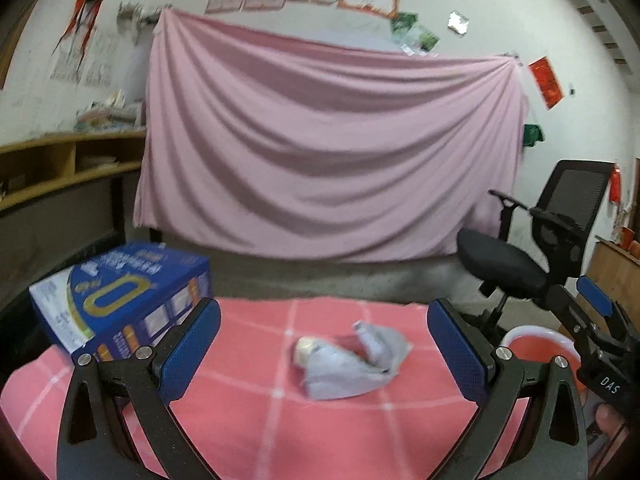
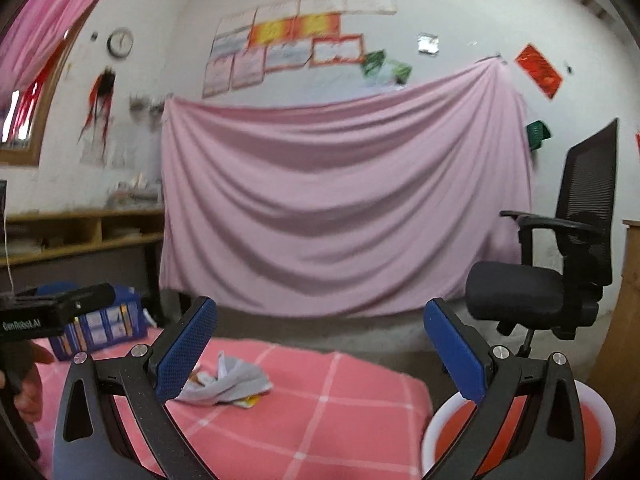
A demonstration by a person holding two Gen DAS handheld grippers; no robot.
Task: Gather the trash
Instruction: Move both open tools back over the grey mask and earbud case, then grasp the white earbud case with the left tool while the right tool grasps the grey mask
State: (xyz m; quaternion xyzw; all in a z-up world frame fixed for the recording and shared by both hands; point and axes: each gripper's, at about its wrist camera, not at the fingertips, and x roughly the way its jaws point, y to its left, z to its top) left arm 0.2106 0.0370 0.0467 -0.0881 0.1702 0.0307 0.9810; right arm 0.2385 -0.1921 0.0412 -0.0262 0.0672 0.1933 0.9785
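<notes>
A crumpled grey wrapper [image 1: 352, 362] with a yellowish bit at its left end lies on the pink checked tablecloth [image 1: 256, 420]. My left gripper [image 1: 324, 354] is open, its blue pads either side of the wrapper and short of it. The right wrist view shows the same wrapper [image 2: 230, 384] with a small yellow scrap [image 2: 250, 401] beside it. My right gripper [image 2: 320, 356] is open and empty, to the right of the wrapper, above the table's right edge. A red bin with a white rim [image 2: 452, 412] stands below the table's right side; it also shows in the left wrist view [image 1: 536, 340].
A blue carton [image 1: 120, 300] sits at the table's left rear. A black office chair [image 1: 540, 240] stands to the right behind the bin. A pink sheet [image 1: 320, 152] hangs on the far wall, with a wooden shelf [image 1: 60, 160] at left.
</notes>
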